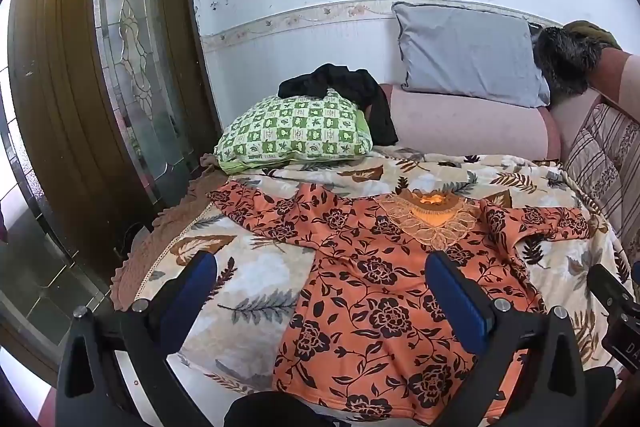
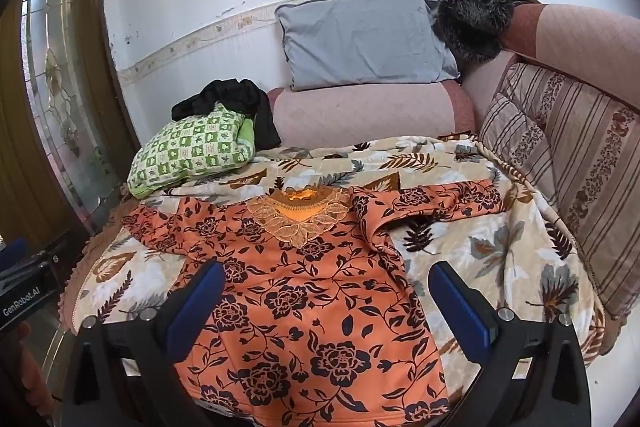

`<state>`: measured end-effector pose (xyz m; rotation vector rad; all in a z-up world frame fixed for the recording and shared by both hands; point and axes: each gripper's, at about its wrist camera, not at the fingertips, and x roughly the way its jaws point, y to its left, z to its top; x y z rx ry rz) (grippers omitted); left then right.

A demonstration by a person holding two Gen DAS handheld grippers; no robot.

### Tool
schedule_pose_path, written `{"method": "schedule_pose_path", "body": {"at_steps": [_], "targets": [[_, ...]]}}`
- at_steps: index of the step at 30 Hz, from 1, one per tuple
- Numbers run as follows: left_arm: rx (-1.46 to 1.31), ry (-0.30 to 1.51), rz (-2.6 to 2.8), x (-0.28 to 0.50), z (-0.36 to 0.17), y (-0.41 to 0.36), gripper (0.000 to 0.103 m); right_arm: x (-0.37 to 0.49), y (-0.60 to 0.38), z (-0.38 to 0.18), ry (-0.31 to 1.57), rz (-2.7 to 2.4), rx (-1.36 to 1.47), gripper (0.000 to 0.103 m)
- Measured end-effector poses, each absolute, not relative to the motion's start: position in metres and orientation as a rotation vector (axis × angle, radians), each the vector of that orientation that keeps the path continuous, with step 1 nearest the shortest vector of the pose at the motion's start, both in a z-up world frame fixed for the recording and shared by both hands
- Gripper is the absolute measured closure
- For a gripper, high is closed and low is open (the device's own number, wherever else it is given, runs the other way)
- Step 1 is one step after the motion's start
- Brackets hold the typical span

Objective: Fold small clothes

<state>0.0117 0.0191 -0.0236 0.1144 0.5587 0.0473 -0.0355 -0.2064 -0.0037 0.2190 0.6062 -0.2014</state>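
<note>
Across the middle of both views, an orange flowered top [image 1: 360, 279] lay spread face up on a leaf-print blanket [image 1: 256, 291], neck toward the upper part of the frame and both sleeves stretched out sideways. Nothing was folded yet. The left gripper [image 1: 320, 291] hovered at the bottom of its view with its blue pads spread wide and nothing between them, straddling the top's left side edge. The right gripper [image 2: 326, 293] was likewise spread and empty, over the top's right side.

Several things could spoil the fold from here. The blanket was soft and rumpled, so a pad pushed too deep could pinch blanket along with the top and drag both. The right sleeve [image 2: 436, 201] already bunched near the armpit; a fold made over that crease would likely come out lopsided. The hem hung near the bottom edge of the frame, close to the blanket's rim, and a careless pull might slide the top off. A green checked pillow [image 1: 296, 133] and a black garment [image 1: 352, 91] sat in the upper left, well apart, and posed little risk.
</note>
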Motion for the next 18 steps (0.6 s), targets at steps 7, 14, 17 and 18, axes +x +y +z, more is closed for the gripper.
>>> {"method": "schedule_pose_path", "body": {"at_steps": [7,14,17,18], "targets": [[0.115,0.574,0.065,0.020,-0.026,0.023,0.000,-0.033,-0.208,-0.007,0.614,-0.204,0.223,0.000],[0.118,0.585,0.068,0.024,-0.029,0.025,0.000,-0.033,-0.207,-0.020,0.623,-0.204,0.219,0.000],[0.122,0.587,0.067,0.025,-0.030,0.025,0.000,-0.025,-0.209,-0.016,0.635,-0.202,0.220,0.000],[0.121,0.587,0.068,0.026,-0.031,0.025,0.000,-0.025,-0.209,-0.016,0.634,-0.200,0.218,0.000]]}}
